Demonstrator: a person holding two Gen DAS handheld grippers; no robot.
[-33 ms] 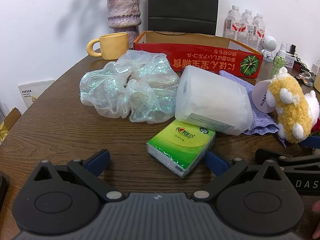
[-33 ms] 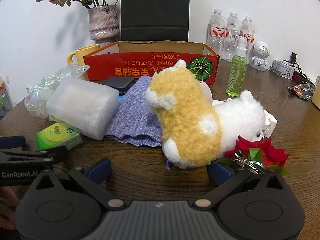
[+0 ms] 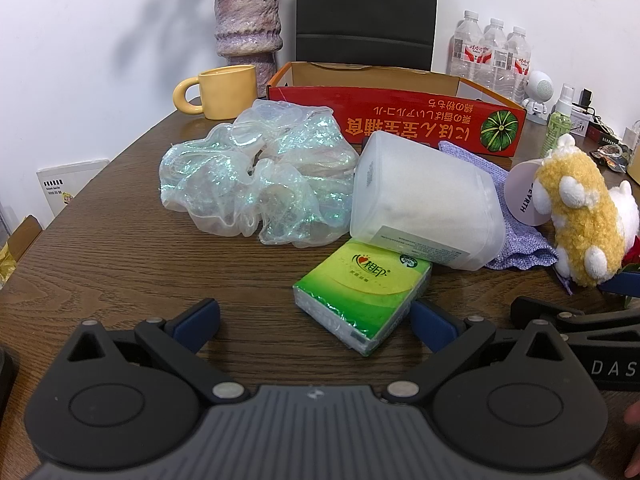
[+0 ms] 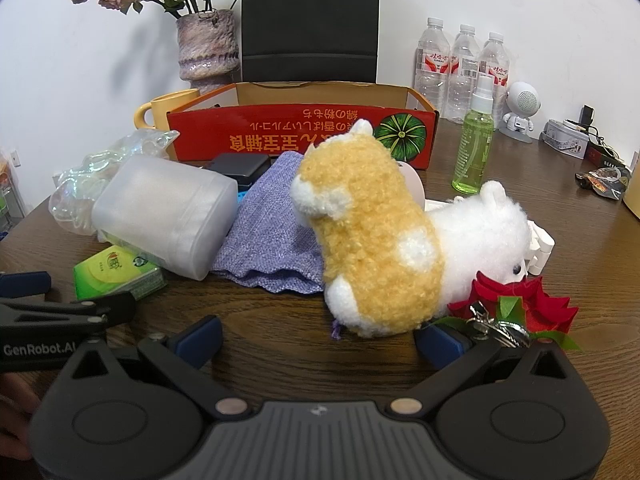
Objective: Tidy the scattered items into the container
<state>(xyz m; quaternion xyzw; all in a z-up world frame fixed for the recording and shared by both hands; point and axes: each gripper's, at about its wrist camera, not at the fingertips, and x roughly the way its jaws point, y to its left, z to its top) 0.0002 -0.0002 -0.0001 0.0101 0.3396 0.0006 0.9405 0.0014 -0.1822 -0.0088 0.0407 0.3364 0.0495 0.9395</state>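
Observation:
A red cardboard box (image 3: 400, 120) (image 4: 304, 136) stands open at the back of the wooden table. In front lie a crumpled iridescent plastic bag (image 3: 256, 176), a frosted plastic tub (image 3: 424, 204) (image 4: 164, 216) on its side, a green tissue pack (image 3: 360, 288) (image 4: 116, 272), a purple cloth (image 4: 272, 232), a yellow plush (image 4: 368, 240) (image 3: 580, 216), a white plush (image 4: 484, 228) and a red fabric rose (image 4: 520, 304). My left gripper (image 3: 316, 316) is open, the tissue pack just before its right finger. My right gripper (image 4: 320, 332) is open just before the yellow plush.
A yellow mug (image 3: 224, 90), a purple vase (image 3: 248, 28), a black chair (image 3: 364, 12), water bottles (image 4: 464, 68), a green spray bottle (image 4: 474, 148), a small white robot figure (image 4: 520, 112) and a black case (image 4: 240, 166) stand around the box. Keys (image 4: 500, 330) lie by the rose.

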